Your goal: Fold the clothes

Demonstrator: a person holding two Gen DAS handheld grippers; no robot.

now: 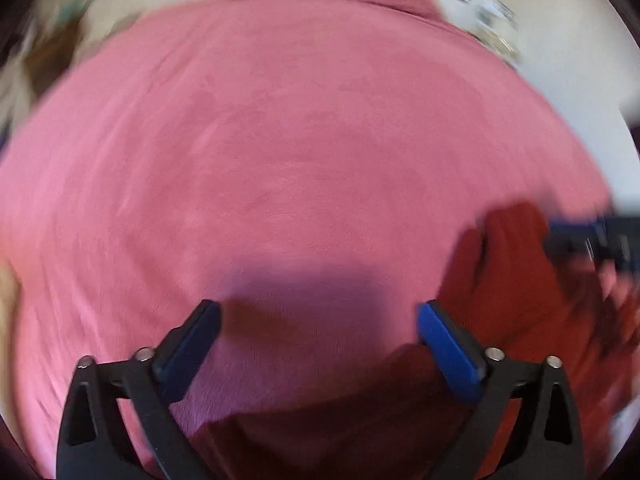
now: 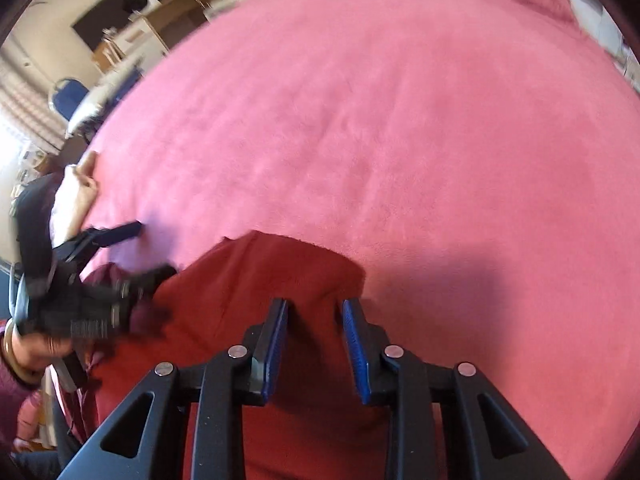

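Red cloth [image 2: 256, 280] lies bunched on the pink blanket [image 2: 380, 120] of the bed. Right claw [image 2: 316, 308] is partly open above the cloth, holding nothing. Left claw [image 1: 318, 314] is wide open over the blanket, with the cloth just beside and below it.

red garment [image 2: 256, 280] runs off the bottom edge.
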